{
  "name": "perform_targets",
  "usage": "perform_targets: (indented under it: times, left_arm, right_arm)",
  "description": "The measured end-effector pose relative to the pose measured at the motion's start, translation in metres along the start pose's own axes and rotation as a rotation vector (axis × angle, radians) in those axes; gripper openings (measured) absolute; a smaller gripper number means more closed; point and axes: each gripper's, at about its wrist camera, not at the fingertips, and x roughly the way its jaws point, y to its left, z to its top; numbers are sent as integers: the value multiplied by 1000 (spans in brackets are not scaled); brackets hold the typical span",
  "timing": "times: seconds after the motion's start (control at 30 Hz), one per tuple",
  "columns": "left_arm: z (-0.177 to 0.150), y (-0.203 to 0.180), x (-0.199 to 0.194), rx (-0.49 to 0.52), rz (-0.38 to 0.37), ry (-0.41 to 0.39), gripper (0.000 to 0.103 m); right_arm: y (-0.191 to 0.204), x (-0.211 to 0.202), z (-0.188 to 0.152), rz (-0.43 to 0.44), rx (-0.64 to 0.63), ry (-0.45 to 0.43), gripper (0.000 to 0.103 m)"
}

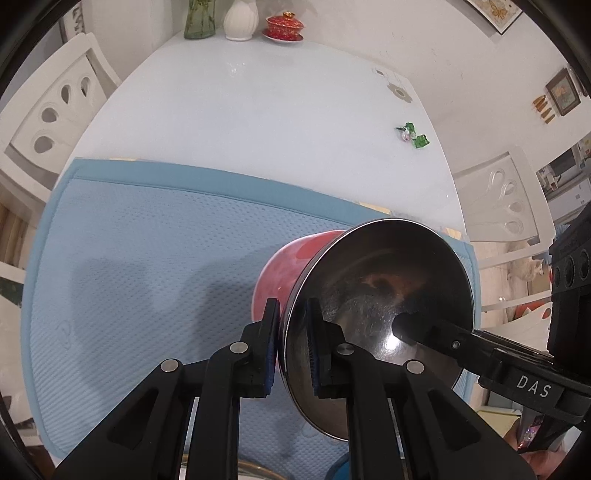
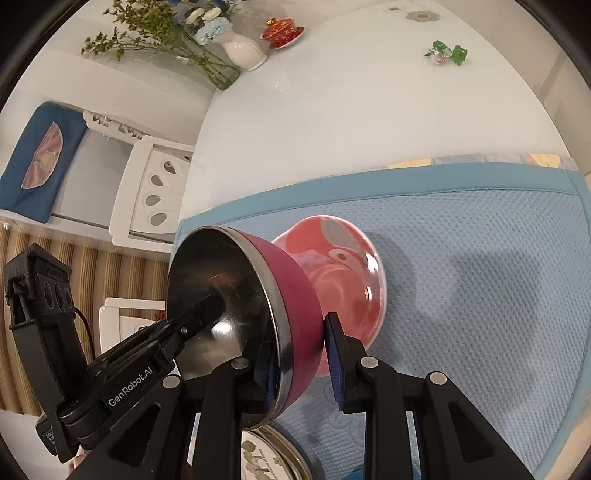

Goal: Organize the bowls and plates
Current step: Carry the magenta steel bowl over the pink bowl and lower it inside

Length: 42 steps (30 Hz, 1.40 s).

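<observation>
Between the two blue-padded jaws of the left gripper point(image 1: 291, 350) sits the rim of a steel-lined bowl point(image 1: 376, 295), clamped: one pad presses the dark red outer wall, the other the shiny inside. The bowl is tipped on its side and held above the mat, its open mouth turned toward the right gripper point(image 2: 303, 363).

The right gripper grips the same bowl point(image 2: 229, 295) at another point of the rim, and its jaws are likewise closed on the wall, one pad inside the steel lining and one outside against the dark red shell. From the right wrist view, the left gripper's finger reaches into the bowl's mouth from the lower left; from the left wrist view, the right gripper's finger comes in from the lower right.

Nested against the underside of the steel-lined bowl is a pink ceramic bowl point(image 2: 340, 273), also tilted, just beyond the pads. Whether it touches the mat cannot be told.

Below both lies a light blue textured mat point(image 1: 129, 266) spread over a white worktop point(image 1: 240, 110). At the near edge, beside the right gripper's fingers, part of a plate point(image 2: 266, 458) with a green leaf pattern shows.

Farther off on the worktop stand a red lidded cup on a saucer point(image 1: 284, 26), a white vase point(image 1: 241, 20), a green glass vase point(image 1: 199, 18) and a small green glass ornament point(image 1: 413, 136). White chairs point(image 1: 55, 110) flank the worktop.
</observation>
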Motion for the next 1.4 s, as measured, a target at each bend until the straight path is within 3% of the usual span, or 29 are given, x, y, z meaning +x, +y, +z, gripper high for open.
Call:
perform_targets:
  times: [0.8, 1.4]
  left_arm:
    - [-1, 8, 48, -32, 48, 33, 10]
    - [-5, 10, 44, -39, 29, -3, 11]
  right_arm:
    - [-13, 49, 21, -47, 9, 64, 24]
    - [-27, 42, 17, -37, 65, 54, 28]
